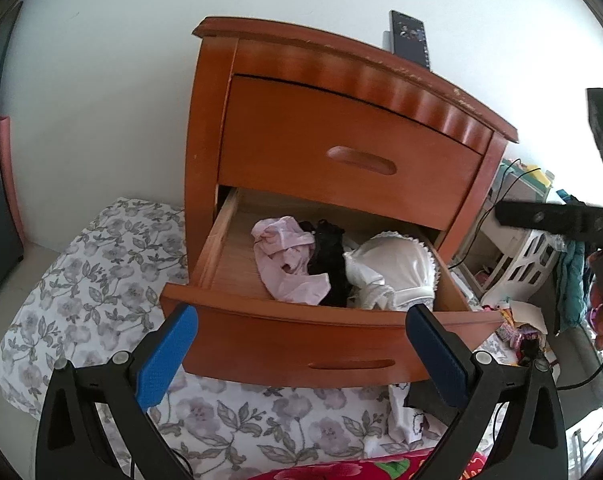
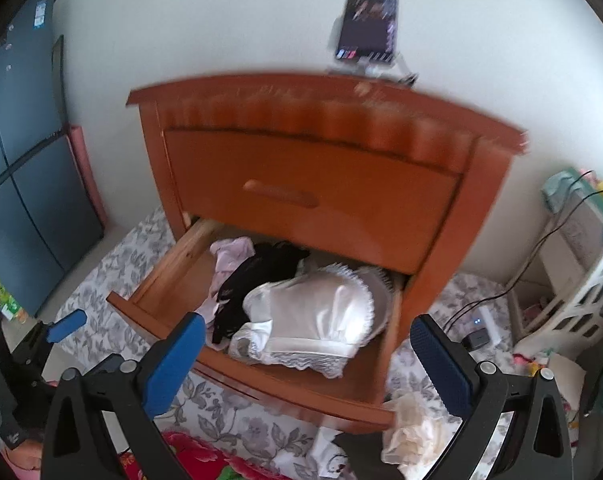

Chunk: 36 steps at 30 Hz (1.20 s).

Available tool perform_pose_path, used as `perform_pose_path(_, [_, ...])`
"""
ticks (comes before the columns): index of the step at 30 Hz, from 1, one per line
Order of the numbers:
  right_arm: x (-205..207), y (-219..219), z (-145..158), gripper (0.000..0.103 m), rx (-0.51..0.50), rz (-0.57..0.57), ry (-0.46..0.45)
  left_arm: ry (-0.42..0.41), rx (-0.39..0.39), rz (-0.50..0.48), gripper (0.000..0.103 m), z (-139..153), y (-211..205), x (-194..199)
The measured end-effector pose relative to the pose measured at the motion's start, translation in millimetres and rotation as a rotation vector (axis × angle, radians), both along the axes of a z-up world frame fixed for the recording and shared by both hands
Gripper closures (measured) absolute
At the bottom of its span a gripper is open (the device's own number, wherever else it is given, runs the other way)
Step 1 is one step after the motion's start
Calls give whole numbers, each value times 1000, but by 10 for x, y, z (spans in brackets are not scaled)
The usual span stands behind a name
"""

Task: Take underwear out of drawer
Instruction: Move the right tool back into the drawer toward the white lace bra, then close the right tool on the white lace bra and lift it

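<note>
Underwear (image 2: 313, 312), satin and lace, lies in the open wooden drawer (image 2: 173, 268) beyond our spread, empty left gripper (image 1: 301, 356) and right gripper (image 2: 307, 356).

A lived-in bedroom at home; a wooden nightstand (image 1: 341, 152) stands against a white wall, its lower drawer (image 1: 301, 332) open on underwear (image 1: 293, 260); floral bedding (image 1: 101, 280) lies beside it; a phone (image 2: 367, 24) is propped on top; a white laundry basket (image 2: 581, 304) sits nearby.

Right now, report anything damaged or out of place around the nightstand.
The orange wooden nightstand has chipped finish along its top front edge. Crumpled white garments lie on the floral bedding below the open lower drawer.
</note>
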State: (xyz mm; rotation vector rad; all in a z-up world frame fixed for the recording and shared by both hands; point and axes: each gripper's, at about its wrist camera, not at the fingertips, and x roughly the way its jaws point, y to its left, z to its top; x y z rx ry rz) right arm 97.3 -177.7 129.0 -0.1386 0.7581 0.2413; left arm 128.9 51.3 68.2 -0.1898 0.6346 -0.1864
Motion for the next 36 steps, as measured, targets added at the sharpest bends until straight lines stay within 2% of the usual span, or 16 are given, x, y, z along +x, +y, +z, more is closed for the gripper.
perform_pose_path(4, [195, 245, -287, 0, -60, 43, 65, 8, 5, -6, 0, -56, 11, 36])
perform_pose_path(11, [493, 439, -681, 1, -82, 66, 174, 17, 12, -23, 0, -144, 23, 96])
perform_pose_path(20, [734, 647, -1107, 19, -116, 89, 280, 38, 15, -35, 0, -267, 42, 189])
perform_pose_path(28, [944, 698, -1352, 41, -143, 64, 334, 51, 12, -35, 0, -336, 63, 234])
perform_pose_path(33, [986, 698, -1412, 47, -125, 61, 344, 60, 14, -33, 0, -364, 69, 258])
perform_pose_path(36, [994, 690, -1414, 62, -148, 51, 345, 58, 14, -34, 0, -356, 62, 256])
